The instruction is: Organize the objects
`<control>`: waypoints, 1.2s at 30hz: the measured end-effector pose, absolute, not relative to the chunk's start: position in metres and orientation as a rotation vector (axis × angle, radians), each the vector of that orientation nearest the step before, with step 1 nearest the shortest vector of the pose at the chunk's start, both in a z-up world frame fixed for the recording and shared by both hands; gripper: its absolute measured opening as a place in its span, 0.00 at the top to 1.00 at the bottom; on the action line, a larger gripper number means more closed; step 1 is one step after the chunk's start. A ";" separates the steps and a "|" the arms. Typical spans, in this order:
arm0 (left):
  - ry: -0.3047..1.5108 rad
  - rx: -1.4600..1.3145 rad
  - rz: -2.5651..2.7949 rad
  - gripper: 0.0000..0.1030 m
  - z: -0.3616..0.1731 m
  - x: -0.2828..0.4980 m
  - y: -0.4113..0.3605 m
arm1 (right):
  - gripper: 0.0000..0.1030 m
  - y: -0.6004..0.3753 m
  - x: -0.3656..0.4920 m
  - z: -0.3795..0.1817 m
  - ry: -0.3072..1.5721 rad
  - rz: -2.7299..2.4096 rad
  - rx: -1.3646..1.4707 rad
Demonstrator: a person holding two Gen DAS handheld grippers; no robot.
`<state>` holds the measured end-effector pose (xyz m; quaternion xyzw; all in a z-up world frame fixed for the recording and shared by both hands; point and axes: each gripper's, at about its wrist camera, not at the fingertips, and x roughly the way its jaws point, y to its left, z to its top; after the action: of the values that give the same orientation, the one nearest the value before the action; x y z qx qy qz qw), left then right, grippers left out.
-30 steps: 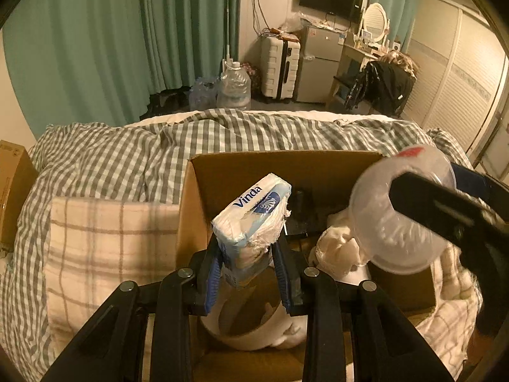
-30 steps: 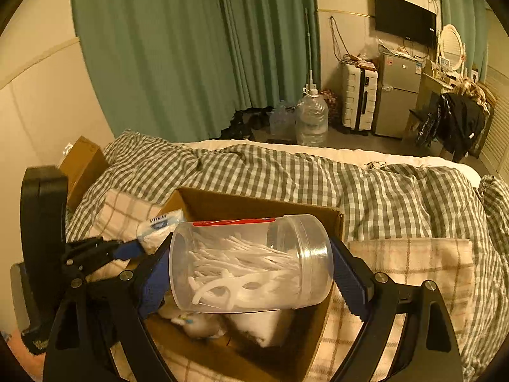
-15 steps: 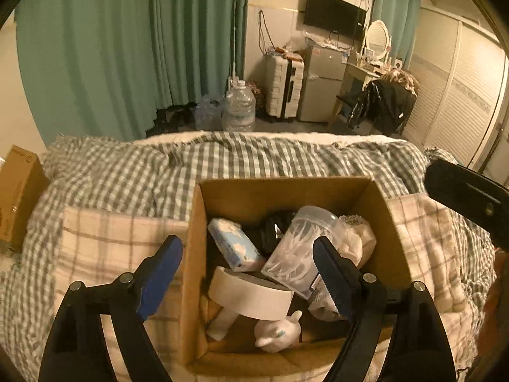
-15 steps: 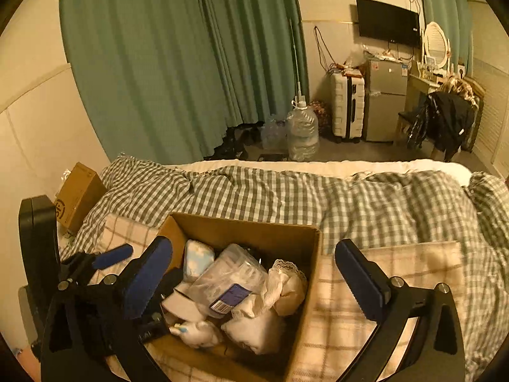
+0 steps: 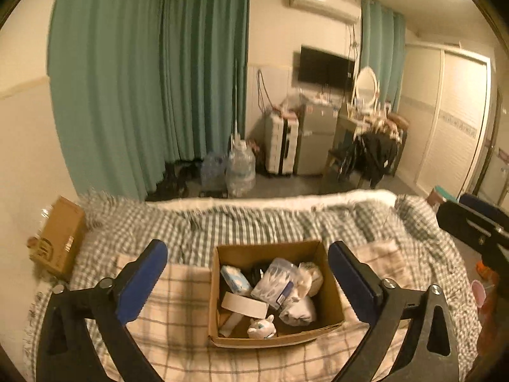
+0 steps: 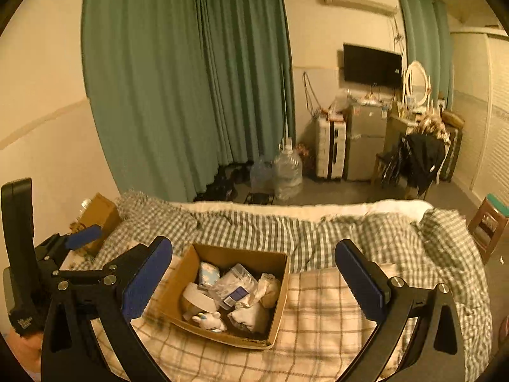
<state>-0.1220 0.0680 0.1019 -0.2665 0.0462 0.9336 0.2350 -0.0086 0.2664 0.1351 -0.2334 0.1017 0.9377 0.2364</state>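
An open cardboard box (image 5: 332,293) (image 6: 280,289) sits on a plaid blanket on the bed. Inside lie a blue tissue pack (image 5: 236,280) (image 6: 208,273), a clear jar of floss picks (image 5: 276,281) (image 6: 233,283), a roll of tape (image 5: 244,305) (image 6: 198,299), a small white toy (image 5: 261,327) (image 6: 210,320) and white cloths (image 5: 299,310). My left gripper (image 5: 247,269) is open and empty, held back above the box. My right gripper (image 6: 254,265) is open and empty, also back from the box. The left gripper also shows at the left of the right wrist view (image 6: 83,237).
A second cardboard box (image 5: 59,235) (image 6: 98,215) stands at the bed's left edge by the wall. A grey checked duvet (image 5: 254,219) covers the far bed. Water jugs (image 5: 240,168), a suitcase, a fridge and a chair stand on the floor beyond. A stool (image 6: 486,219) stands right.
Both grippers opened and let go of the tissue pack and the floss jar, which now lie in the box. Both grippers then pulled up and back from the box.
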 end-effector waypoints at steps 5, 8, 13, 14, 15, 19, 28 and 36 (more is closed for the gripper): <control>0.105 -0.615 2.608 0.00 0.129 -0.082 0.046 | 0.00 0.241 0.022 0.158 0.260 2.574 -0.563; 0.097 -0.552 2.628 0.00 0.130 -0.062 0.034 | 0.00 0.226 0.041 0.159 0.241 2.570 -0.519; 0.088 -0.484 2.671 0.00 0.103 -0.033 0.026 | 0.00 0.213 0.066 0.134 0.217 2.538 -0.473; 0.102 -0.481 2.677 0.00 0.094 -0.029 0.027 | 0.00 0.213 0.067 0.125 0.218 2.531 -0.485; 0.115 -0.480 2.681 0.00 0.083 -0.025 0.029 | 0.00 0.214 0.067 0.115 0.212 2.523 -0.502; 0.110 -0.498 2.674 0.00 0.047 -0.021 0.036 | 0.00 0.214 0.066 0.081 0.149 2.522 -0.522; 0.115 -0.532 2.681 0.00 0.000 -0.027 0.049 | 0.00 0.236 0.050 0.009 0.161 2.428 -0.620; 0.120 -0.618 2.677 0.00 -0.018 -0.034 0.051 | 0.00 0.246 0.047 -0.012 0.190 2.428 -0.656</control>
<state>-0.0344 0.0505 -0.0177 -0.2205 0.0427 0.9549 0.1944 0.0470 0.2457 -0.0115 -0.2478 0.0718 0.9168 0.3047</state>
